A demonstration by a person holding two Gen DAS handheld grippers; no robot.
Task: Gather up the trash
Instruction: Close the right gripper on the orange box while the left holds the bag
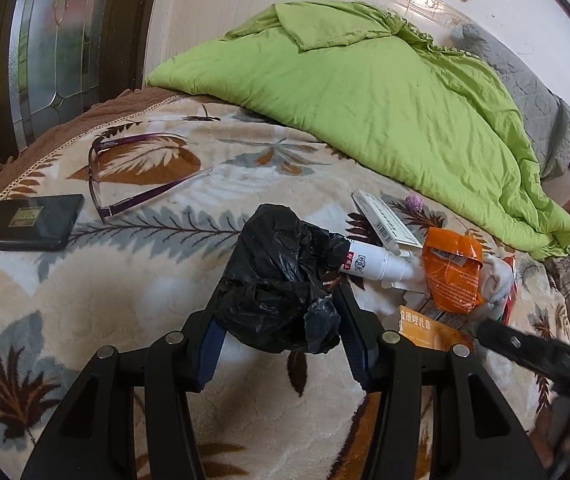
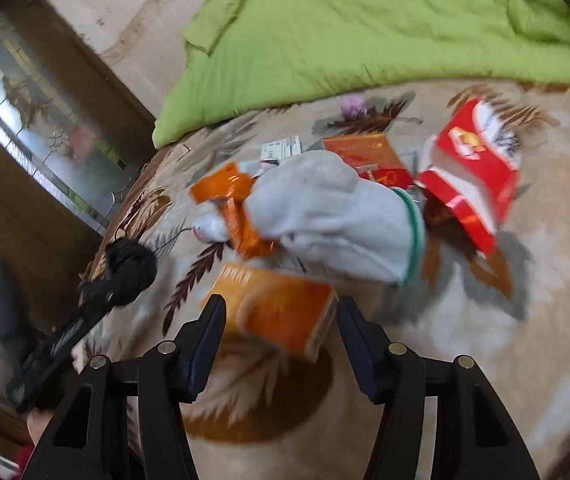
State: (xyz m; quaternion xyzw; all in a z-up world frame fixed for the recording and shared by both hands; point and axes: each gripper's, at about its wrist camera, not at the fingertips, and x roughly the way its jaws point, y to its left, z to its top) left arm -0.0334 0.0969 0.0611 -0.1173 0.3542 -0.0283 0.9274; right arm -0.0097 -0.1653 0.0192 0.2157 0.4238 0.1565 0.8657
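The left gripper (image 1: 281, 312) has its jaws clamped on the crumpled black plastic bag (image 1: 281, 276), ready for trash. The right gripper (image 2: 281, 312), jaws partly open, straddles the orange cardboard box (image 2: 277, 312) on the bed's leaf-patterned blanket (image 2: 485, 340); no grip visible.

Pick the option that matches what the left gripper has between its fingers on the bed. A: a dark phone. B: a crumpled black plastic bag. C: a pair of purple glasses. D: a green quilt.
B: in the left wrist view the left gripper is closed on the crumpled black plastic bag, its fingers pressing both sides.
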